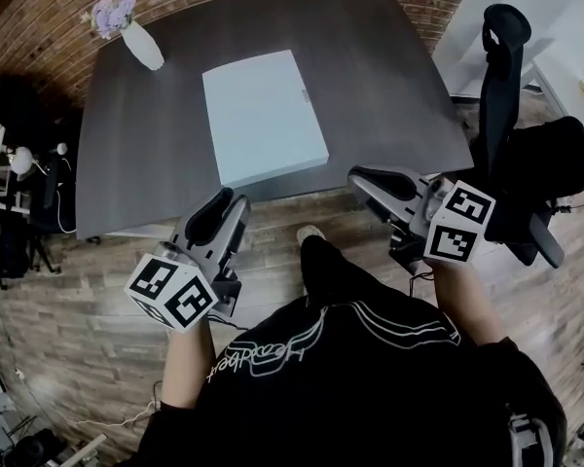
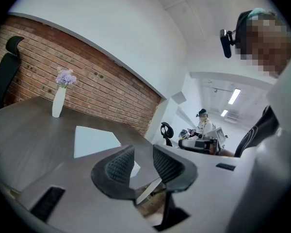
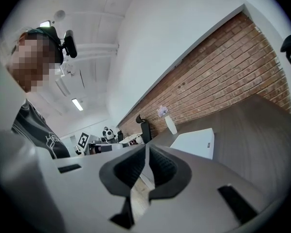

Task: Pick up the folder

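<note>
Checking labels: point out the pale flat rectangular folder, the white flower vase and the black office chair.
Pale rectangular folder [image 1: 265,117]: head view, middle of its cover.
White flower vase [image 1: 143,47]: head view, its body.
Black office chair [image 1: 501,76]: head view, its backrest.

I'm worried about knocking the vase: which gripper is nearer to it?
Left. The left gripper is at the near edge of the table, on the vase's side of the folder; the right gripper is at the same edge beyond the folder.
</note>
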### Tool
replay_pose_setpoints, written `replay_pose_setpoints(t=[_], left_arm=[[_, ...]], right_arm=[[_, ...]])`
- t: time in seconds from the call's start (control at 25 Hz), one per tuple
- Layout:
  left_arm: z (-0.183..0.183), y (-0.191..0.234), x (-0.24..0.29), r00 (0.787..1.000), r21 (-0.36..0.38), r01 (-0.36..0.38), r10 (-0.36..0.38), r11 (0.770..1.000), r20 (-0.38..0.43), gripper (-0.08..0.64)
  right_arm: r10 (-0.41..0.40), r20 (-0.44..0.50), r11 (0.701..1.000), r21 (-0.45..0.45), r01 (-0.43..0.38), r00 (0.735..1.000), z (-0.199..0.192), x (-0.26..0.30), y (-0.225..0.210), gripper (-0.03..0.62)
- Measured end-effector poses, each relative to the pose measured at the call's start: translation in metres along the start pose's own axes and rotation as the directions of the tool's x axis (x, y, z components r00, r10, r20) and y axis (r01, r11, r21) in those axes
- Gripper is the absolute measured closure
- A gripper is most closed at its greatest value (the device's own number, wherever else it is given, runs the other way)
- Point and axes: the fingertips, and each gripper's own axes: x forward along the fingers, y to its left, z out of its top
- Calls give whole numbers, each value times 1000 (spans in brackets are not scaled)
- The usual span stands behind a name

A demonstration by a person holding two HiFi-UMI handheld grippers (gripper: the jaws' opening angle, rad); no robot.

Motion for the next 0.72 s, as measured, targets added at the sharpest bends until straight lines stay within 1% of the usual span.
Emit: replay_pose_setpoints(t=[0.16,0.28,0.36,0.4,0.6,0.72], left_arm=[[11,34,17,999,-40,-44,43,998,-21,404],[13,59,27,997,-67,-73,70,995,-40,375],[13,74,34,995,-94,-90,87,991,-45,360],[13,81,38,994,-107,-99,94,989,-49,352],[8,120,57,987,-148,-139,124,979,-103,328],[2,142,65,980,-170,-169,147,971,-130,325]], right_arm=[[-3,-15,1000,18,3,1000,13,23,-34,592],[-12,-27,1000,27,12,1000,18,39,-56,585],[-9,-43,999,32,10,999,19,48,-69,554],[-7,-53,999,34,9,999,18,52,-75,525],[-22,-101,998,51,28,995,14,80,-111,466],[-28,-138,998,60,37,990,10,96,-131,443]])
